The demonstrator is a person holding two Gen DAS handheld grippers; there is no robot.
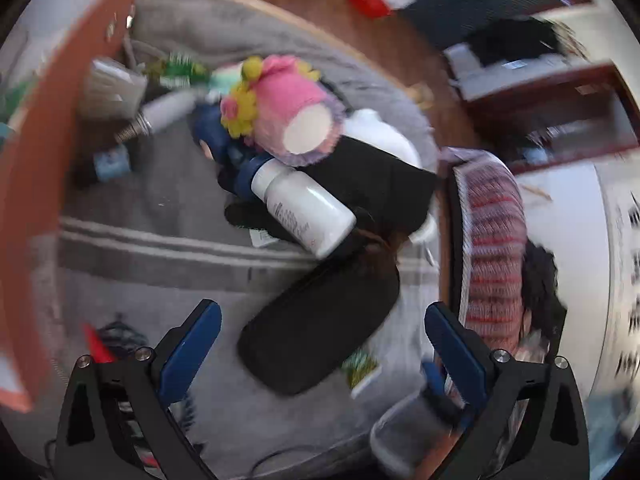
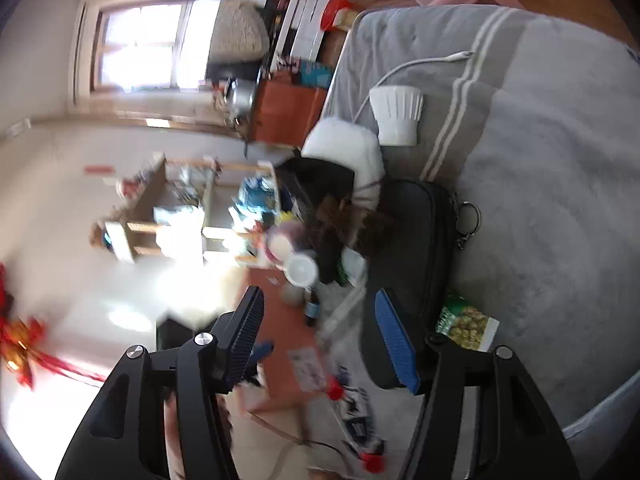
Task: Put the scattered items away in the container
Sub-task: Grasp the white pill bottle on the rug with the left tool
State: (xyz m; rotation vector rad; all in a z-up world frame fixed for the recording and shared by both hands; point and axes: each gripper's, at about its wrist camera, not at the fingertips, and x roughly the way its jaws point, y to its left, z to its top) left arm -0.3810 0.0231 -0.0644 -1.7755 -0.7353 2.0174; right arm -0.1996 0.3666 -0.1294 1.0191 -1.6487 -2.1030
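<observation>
A heap of items lies on a grey striped blanket [image 1: 168, 248]. In it are a black zip case [image 1: 320, 328], a white bottle with a blue cap [image 1: 304, 208], a pink plush toy [image 1: 288, 120], a light bulb [image 1: 160, 116] and a green snack packet [image 1: 360, 368]. My left gripper [image 1: 322, 320] is open just above the case and holds nothing. My right gripper [image 2: 318, 304] is also open and empty. It points nearly level across the bed, beside the black case [image 2: 412, 240] and the snack packet [image 2: 468, 328]. Both views are blurred.
A red-and-white striped fabric item [image 1: 492, 248] stands right of the heap, and a clear jar [image 1: 404, 432] lies near my left gripper. An orange panel [image 1: 36, 200] rises on the left. A white pleated hat [image 2: 396, 116] and a white cable [image 2: 404, 68] lie farther up the blanket [image 2: 540, 160].
</observation>
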